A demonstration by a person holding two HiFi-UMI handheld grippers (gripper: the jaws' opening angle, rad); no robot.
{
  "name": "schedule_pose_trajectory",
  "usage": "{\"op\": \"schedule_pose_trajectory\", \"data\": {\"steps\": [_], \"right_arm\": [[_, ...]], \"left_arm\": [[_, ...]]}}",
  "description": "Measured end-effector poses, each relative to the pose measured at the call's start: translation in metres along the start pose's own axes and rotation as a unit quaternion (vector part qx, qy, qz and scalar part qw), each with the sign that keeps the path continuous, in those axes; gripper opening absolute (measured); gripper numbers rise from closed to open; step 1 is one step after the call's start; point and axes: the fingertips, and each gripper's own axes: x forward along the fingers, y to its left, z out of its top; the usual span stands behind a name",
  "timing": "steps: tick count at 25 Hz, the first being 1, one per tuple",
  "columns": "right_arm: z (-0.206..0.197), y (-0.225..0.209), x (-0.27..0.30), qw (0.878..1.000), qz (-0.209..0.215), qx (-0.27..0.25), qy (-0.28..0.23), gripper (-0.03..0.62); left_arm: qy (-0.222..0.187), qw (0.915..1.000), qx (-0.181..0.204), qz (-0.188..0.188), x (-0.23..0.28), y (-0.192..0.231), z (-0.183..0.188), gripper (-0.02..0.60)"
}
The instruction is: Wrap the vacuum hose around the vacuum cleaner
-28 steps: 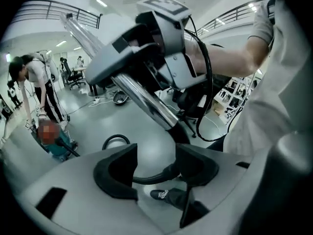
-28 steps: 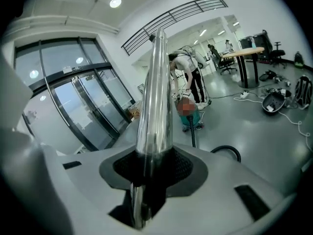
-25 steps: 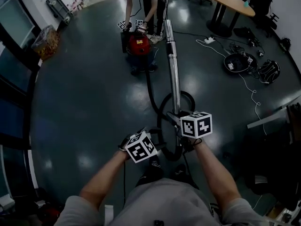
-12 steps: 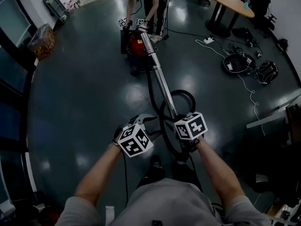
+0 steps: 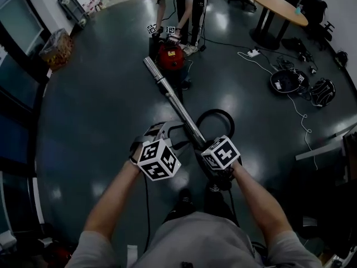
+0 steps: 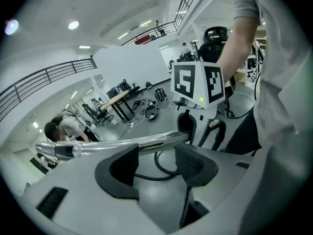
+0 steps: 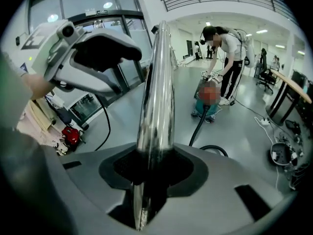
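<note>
The red vacuum cleaner (image 5: 170,57) stands far out on the dark floor, and its black hose (image 5: 215,115) runs back in a loop near my feet. My right gripper (image 5: 202,147) is shut on the near end of the chrome wand (image 5: 173,102), which slants away to the upper left. In the right gripper view the wand (image 7: 156,106) rises straight out of the right gripper (image 7: 154,168), with the vacuum cleaner (image 7: 208,97) beyond it. My left gripper (image 5: 162,129) is open just left of the wand. In the left gripper view the wand (image 6: 122,143) crosses past the tips of the left gripper (image 6: 156,163), apart from the pads.
A person (image 5: 189,4) bends over the vacuum cleaner with two marker cubes. A round wooden table (image 5: 277,7) stands at the back right, with cables, a power strip (image 5: 254,53) and bags (image 5: 321,91) on the floor to the right. A trash bin (image 5: 56,49) stands at the left wall.
The wand's far end has swung from right of the vacuum cleaner to its left. My left gripper has moved up and forward, close beside the wand. The right gripper kept its grip.
</note>
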Motion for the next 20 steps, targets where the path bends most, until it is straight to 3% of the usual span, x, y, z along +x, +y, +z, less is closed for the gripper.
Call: {"op": "schedule_pose_trajectory", "data": {"steps": [9,16,20], "right_arm": [[-0.011,-0.038,0.000,0.994,0.041,-0.089,0.056,0.141],[-0.035,-0.073,-0.002,0.979,0.066,-0.159,0.107,0.141],[-0.039,-0.085,-0.004,0.965,0.087,-0.213,0.128,0.141]], "left_arm": [[0.060,0.9980,0.012,0.017,0.033,0.025,0.021,0.241],[0.136,0.9906,0.007,-0.014,0.073,0.023,0.021,0.242],[0.175,0.9830,0.033,-0.046,0.092,0.014,0.019,0.242]]}}
